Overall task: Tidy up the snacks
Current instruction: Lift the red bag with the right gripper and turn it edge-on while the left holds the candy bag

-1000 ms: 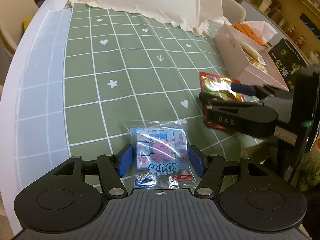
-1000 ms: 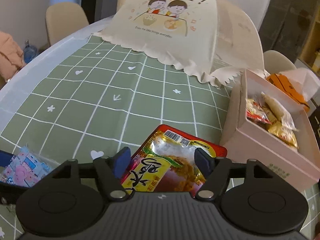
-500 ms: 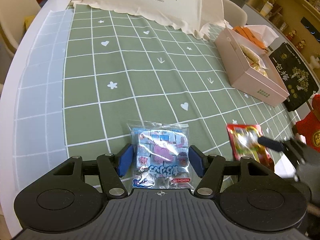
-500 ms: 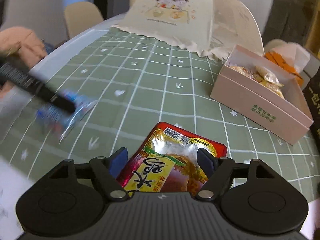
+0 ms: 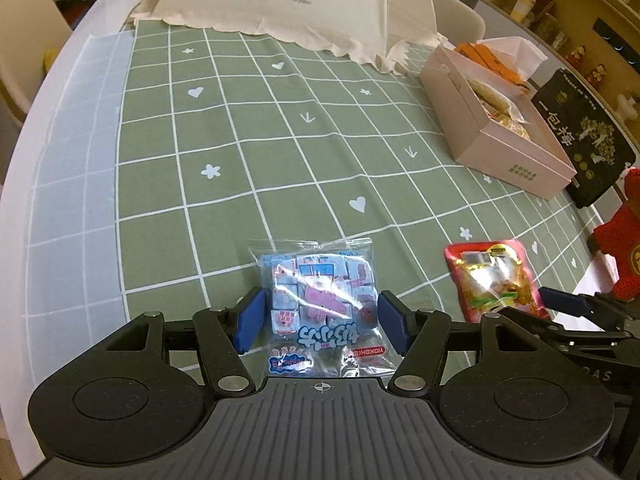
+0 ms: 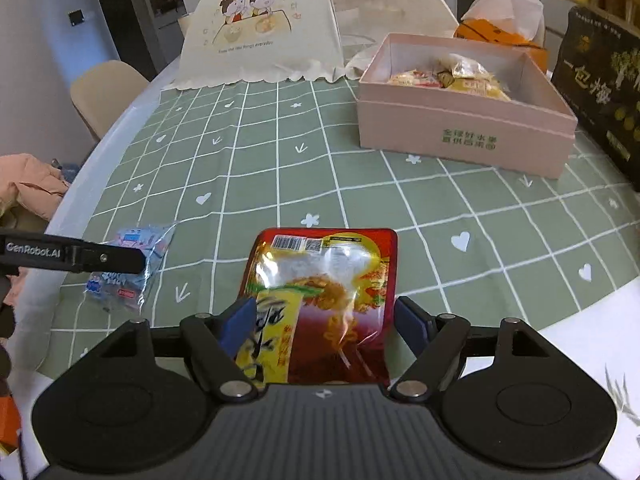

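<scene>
A clear bag of blue wrapped candies (image 5: 320,300) sits between the blue pads of my left gripper (image 5: 322,322), which is shut on its sides low over the green checked cloth. From the right wrist view the same bag (image 6: 128,264) shows at the left under a left finger (image 6: 108,258). My right gripper (image 6: 324,324) is shut on a red and yellow snack packet (image 6: 324,280), held out over the cloth. In the left wrist view that packet (image 5: 492,276) is at the lower right. An open pink box (image 6: 460,136) with several snacks stands at the back right.
A white mesh food cover (image 6: 260,40) stands at the table's far end. Beside the pink box (image 5: 516,160) are a black printed box (image 6: 600,92) and an orange bag (image 6: 500,36). A chair (image 6: 104,92) and a pink garment (image 6: 28,188) lie beyond the left edge.
My right gripper has carried the red packet away from the pink box toward the near right of the table and rolled. The left gripper and candy bag have stayed put.
</scene>
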Tool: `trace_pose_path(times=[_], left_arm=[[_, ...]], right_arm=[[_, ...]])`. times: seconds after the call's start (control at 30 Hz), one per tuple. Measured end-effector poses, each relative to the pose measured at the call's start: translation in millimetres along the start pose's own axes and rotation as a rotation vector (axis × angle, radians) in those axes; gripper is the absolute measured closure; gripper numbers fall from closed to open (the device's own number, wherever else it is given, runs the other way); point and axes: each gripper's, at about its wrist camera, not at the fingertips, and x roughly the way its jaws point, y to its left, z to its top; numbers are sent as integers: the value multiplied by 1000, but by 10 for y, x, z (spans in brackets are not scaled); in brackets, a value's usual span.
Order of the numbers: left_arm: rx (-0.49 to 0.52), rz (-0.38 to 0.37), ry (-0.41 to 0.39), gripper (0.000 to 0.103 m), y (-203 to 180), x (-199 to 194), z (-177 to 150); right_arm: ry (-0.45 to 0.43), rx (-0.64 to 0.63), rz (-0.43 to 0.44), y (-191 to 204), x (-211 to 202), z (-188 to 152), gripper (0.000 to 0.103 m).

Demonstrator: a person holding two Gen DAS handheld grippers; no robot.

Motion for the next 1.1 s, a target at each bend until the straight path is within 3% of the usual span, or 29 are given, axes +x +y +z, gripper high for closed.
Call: trace_pose_path(times=[0.27,0.5,0.67,1.1], left_arm=[[18,-3,7,37,-10,1,4],[40,5,9,31,-63,25,-1],[55,12,11,27,-100,37,-8],[50,-3,-7,27,-73,20,-33]], right_arm=[[-11,-90,-34,129,60,-53,25],[-136,-129,-112,194,-237,-78,25],[-37,-95,-29,264,-124,-88,25],[-17,-64,-102,342,110,-190,8]])
